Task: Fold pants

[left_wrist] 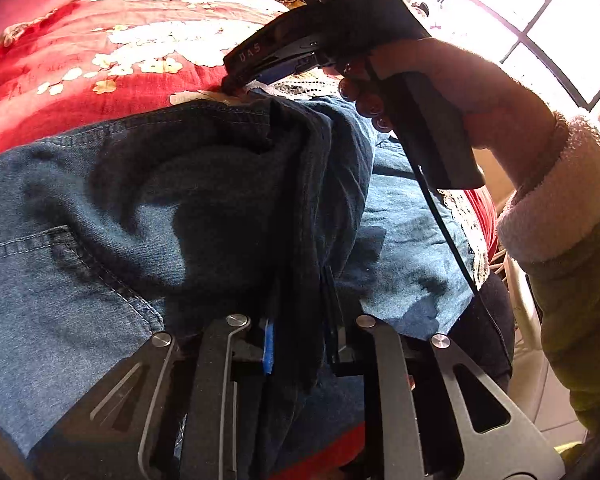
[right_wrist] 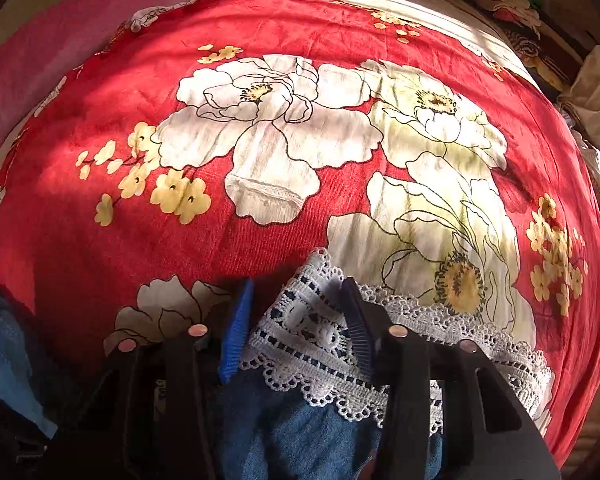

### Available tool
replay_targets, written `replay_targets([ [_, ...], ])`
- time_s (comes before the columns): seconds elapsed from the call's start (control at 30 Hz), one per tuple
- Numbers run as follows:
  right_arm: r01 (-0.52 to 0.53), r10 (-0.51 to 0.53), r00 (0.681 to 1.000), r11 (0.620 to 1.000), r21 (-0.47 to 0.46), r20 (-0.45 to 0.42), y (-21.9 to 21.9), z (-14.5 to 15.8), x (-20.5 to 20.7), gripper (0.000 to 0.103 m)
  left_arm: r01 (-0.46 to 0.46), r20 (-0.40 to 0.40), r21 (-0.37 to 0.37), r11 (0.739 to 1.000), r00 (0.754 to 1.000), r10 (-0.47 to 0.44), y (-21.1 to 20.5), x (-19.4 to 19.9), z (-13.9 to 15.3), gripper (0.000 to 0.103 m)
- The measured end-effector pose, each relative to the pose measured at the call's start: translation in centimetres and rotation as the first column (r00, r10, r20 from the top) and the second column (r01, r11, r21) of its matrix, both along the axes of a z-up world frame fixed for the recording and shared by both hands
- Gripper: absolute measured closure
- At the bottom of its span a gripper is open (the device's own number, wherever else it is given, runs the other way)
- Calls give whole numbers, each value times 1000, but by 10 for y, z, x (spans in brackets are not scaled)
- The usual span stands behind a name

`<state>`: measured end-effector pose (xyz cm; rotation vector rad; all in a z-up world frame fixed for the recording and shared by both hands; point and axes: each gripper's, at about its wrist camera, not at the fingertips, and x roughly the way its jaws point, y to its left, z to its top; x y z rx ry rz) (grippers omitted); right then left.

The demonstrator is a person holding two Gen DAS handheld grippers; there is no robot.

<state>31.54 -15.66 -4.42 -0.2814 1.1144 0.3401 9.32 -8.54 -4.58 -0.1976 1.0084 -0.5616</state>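
**Jeans gripped at two points, fold only begun**

Progress: early, by my reading. The jeans (left_wrist: pixel 100 208) lie spread and rumpled on the bed's red floral blanket (right_wrist: pixel 300 32); no flat, finished fold shows. One dark ridge of denim is bunched up through the middle. Squaring and folding are left to do.

Left tool (left_wrist: pixel 296 340): drawn in tight on that bunched dark denim, cloth pinched between its pads, seen in its own view.

Right tool (right_wrist: pixel 300 328): narrowed around the lace-trimmed hem (right_wrist: pixel 320 344), the lace lying between the blue pads; whether the pads truly press it I cannot tell. In the left view its tip sits at the far edge of the jeans, carried by a hand (left_wrist: pixel 480 108) in a fleecy cuff.

Look of the garment: mid-blue denim, topstitched pocket seam at left, white openwork lace on the hem at right. Soft, creased, partly sunlit.
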Motion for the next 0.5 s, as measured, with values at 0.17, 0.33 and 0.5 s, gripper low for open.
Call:
replay_targets([
  [0.17, 28, -33, 999, 983, 180, 25, -31, 30, -10, 94, 17, 4, -11, 1000, 1000, -17, 0, -1, 4, 103],
  [0.33, 83, -129, 986, 927, 366, 104, -91, 82, -50, 94, 37, 48, 0, 999, 998, -37, -3, -5, 21, 103],
  [0.5, 156, -274, 946, 852, 500, 172, -162, 118, -113, 94, 66, 108, 26, 997, 992, -68, -3, -15, 42, 103],
])
